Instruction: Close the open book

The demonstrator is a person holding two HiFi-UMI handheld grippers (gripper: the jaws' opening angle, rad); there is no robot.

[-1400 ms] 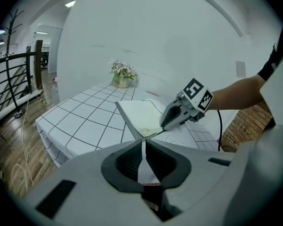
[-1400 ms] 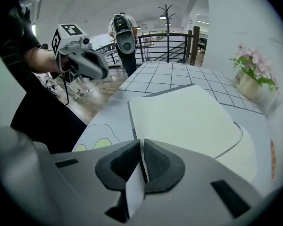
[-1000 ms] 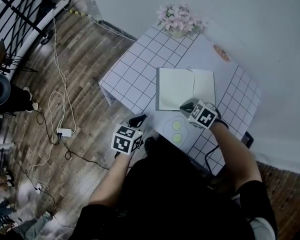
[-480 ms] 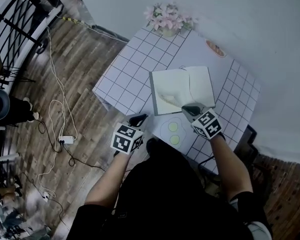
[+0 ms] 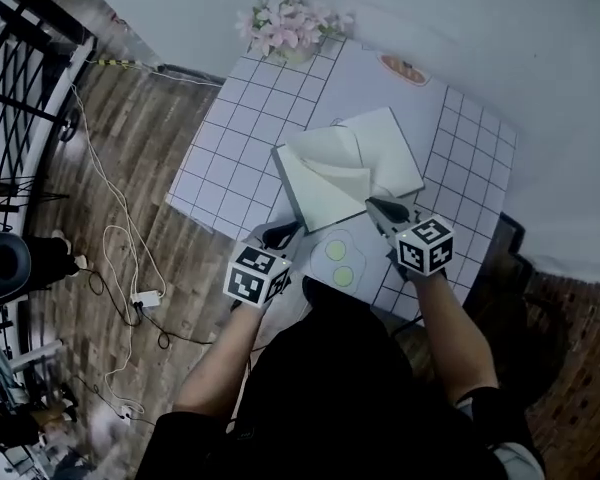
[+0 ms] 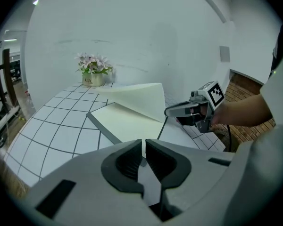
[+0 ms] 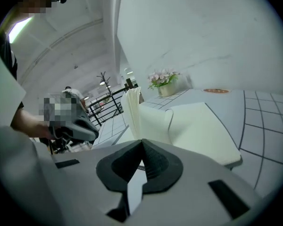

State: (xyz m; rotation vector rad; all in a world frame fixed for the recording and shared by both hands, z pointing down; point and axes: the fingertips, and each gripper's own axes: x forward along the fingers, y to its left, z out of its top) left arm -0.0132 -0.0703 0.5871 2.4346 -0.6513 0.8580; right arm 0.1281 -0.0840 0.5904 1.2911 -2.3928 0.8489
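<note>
The open book [image 5: 325,193] lies on the grid-patterned table [image 5: 235,138]. A sheaf of its right-hand pages [image 5: 338,160] stands lifted over the middle and leans left. My right gripper [image 5: 379,206] is shut, its tip at the lower edge of the raised pages; whether a page is pinched I cannot tell. In the right gripper view the gripper [image 7: 141,144] shows nothing between its jaws, and the pages [image 7: 133,111] stand just beyond. My left gripper [image 5: 281,233] is shut and holds nothing at the table's front edge, short of the book's left page [image 6: 127,126]. It sees the right gripper [image 6: 169,111].
A pot of pink flowers [image 5: 289,24] stands at the table's far corner and a small orange disc [image 5: 403,68] lies near the wall. Two green circles [image 5: 335,263] are printed by the front edge. Cables [image 5: 130,238] trail over the wooden floor and a black railing [image 5: 20,58] is at left.
The book lay flat open; now its right-hand pages have risen and lean left. The right gripper rolled and drew back to the book's lower right corner. The left gripper moved in to the table's edge.
</note>
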